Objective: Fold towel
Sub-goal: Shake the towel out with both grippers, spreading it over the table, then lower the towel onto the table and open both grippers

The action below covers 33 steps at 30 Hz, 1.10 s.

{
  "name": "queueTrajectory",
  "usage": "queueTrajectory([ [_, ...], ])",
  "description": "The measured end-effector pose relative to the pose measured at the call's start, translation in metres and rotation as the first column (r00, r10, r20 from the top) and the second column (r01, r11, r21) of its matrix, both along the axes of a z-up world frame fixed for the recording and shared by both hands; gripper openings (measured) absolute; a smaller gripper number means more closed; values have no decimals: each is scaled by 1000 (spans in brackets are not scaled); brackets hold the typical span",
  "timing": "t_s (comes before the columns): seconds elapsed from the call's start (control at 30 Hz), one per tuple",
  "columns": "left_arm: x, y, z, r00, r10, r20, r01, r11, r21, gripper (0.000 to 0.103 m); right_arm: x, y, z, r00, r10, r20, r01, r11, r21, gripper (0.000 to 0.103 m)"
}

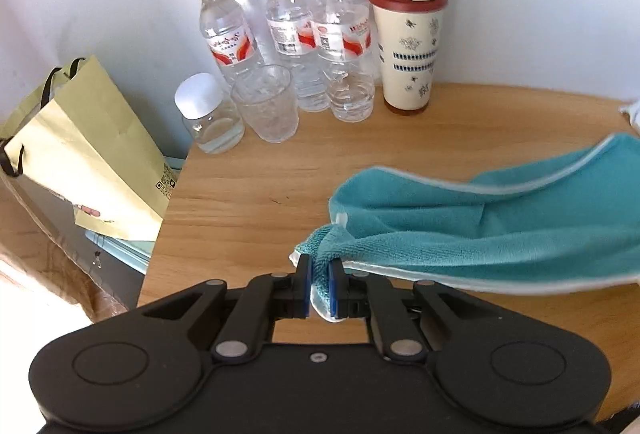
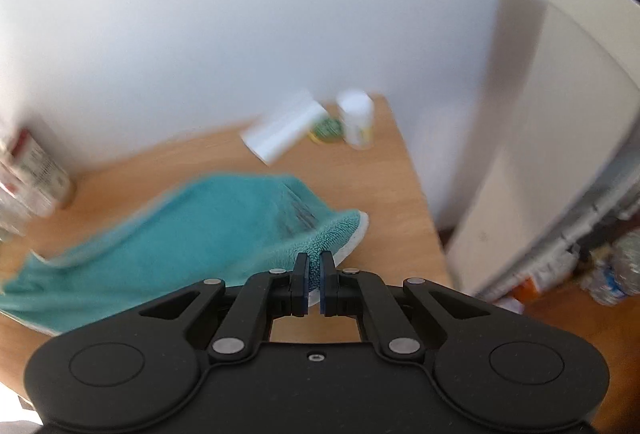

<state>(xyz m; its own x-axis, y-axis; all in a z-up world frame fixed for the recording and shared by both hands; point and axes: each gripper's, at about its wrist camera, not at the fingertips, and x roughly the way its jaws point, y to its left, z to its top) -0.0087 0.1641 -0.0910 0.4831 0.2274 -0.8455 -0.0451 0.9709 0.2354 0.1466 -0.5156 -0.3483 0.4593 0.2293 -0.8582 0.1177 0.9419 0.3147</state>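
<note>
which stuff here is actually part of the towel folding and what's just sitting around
Part of the job:
teal towel
left gripper, shut on one towel corner
right gripper, shut on another corner
wooden table

Just lying about:
water bottles
travel cup
plastic cup
small jar
paper bag

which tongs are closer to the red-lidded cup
Left. The left tongs face the cup standing at the wall straight ahead across the table. The right tongs hold the towel's other end, farther off.
</note>
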Motion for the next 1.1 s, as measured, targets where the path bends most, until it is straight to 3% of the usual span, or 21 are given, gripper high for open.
queueTrajectory([
  [0.2,-17,1,-49,987,11,-158,-8,1000,21,8,-27,5,-76,982,-22,-190,14,999,-44,4],
  [0.37,-32,2,-79,971,9,-241,1,999,43,8,-41,8,-110,968,-24,-251,4,997,-81,4],
  [0.53,-45,3,-83,963,-7,-269,14,1000,24,13,-47,15,-110,964,19,-265,-58,989,-139,7],
  [0.63,-51,9,-80,965,-9,-261,15,1000,20,23,-43,18,-112,953,52,-299,-107,980,-170,16],
  [0.73,-56,19,-70,968,-5,-250,8,1000,13,23,-42,16,-104,944,102,-313,-159,974,-164,21],
  [0.9,-50,35,-54,982,33,-186,-38,999,-23,25,-29,8,-93,960,91,-266,-139,976,-168,31],
  [0.93,-48,35,-53,983,35,-182,-39,999,-22,33,-24,9,-91,964,87,-253,-134,976,-174,31],
  [1.1,-38,36,-75,977,50,-207,-51,999,-2,37,-16,24,-106,963,108,-248,-151,976,-158,31],
])
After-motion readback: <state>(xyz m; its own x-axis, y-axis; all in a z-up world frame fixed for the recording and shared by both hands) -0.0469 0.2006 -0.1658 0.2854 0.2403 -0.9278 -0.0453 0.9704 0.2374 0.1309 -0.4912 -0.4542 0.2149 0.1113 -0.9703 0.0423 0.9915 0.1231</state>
